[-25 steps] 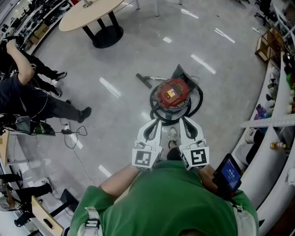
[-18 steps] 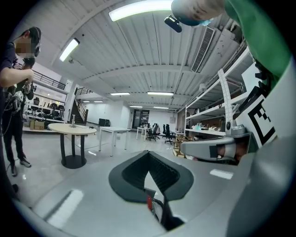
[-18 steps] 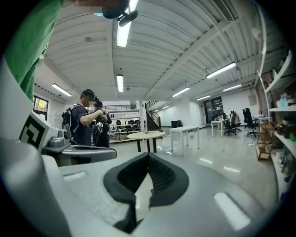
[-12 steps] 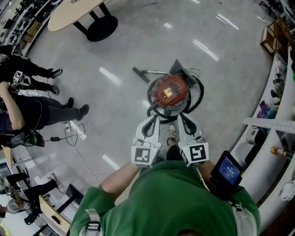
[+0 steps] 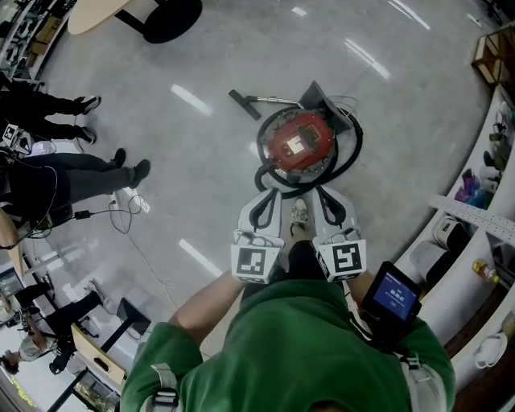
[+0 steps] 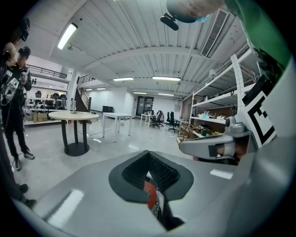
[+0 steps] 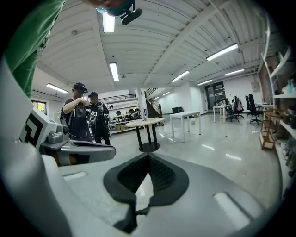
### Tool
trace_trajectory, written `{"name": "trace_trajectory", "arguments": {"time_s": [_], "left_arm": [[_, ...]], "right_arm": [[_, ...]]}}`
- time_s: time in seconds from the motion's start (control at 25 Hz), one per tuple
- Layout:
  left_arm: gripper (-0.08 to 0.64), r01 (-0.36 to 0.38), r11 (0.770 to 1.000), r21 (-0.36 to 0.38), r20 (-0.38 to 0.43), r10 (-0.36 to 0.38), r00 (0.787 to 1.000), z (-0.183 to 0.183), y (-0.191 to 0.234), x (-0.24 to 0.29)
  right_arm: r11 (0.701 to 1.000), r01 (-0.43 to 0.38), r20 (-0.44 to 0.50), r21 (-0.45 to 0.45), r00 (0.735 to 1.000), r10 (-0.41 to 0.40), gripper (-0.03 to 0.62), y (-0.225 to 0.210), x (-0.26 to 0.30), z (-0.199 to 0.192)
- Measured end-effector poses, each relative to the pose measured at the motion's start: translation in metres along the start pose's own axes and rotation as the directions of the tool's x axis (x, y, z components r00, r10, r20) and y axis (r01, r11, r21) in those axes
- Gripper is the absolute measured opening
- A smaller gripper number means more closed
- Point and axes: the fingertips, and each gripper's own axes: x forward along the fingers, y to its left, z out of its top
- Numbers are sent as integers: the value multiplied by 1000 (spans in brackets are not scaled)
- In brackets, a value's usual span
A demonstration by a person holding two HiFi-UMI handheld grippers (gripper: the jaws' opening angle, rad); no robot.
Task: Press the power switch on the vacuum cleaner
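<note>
Both grippers up in front of the person in the green top, side by side, tips pointing at the vacuum cleaner. Left gripper: pads closed tip to tip, nothing between them; in the left gripper view only a sliver of the vac's red shows through the slot lower down. Right gripper: same, pads meeting at the tip, holding nothing, just floor seen through the slot. Neither is touching the vac; both tips sit just short of its near edge. The vac stands on the floor right ahead, red round top, black hose looped around the body, bulging out on the right. Can't pick out the switch from here. Its floor nozzle lies on the far left side, pole running back toward the vac. One shoe shows between the two grippers, close to the hose loop. Room to move: lots of open shiny floor beyond the vac and to its left. Tighter on the right, where shelves curve along that whole side, w/ a small lit screen strapped by the right arm. On the left, a bystander in dark clothes, well apart from the vac, and a thin cable snaking across the floor near their feet. A round table on a black base sits at the far left corner, well clear.
</note>
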Motion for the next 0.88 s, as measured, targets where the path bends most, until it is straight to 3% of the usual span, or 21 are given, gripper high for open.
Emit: {"name": "trace_trajectory", "arguments": {"time_s": [0.88], "left_arm": [[6, -62, 998, 20, -156, 64, 986, -71, 16, 56]], "right_arm": [[999, -49, -112, 18, 992, 51, 3, -42, 57, -69]]}}
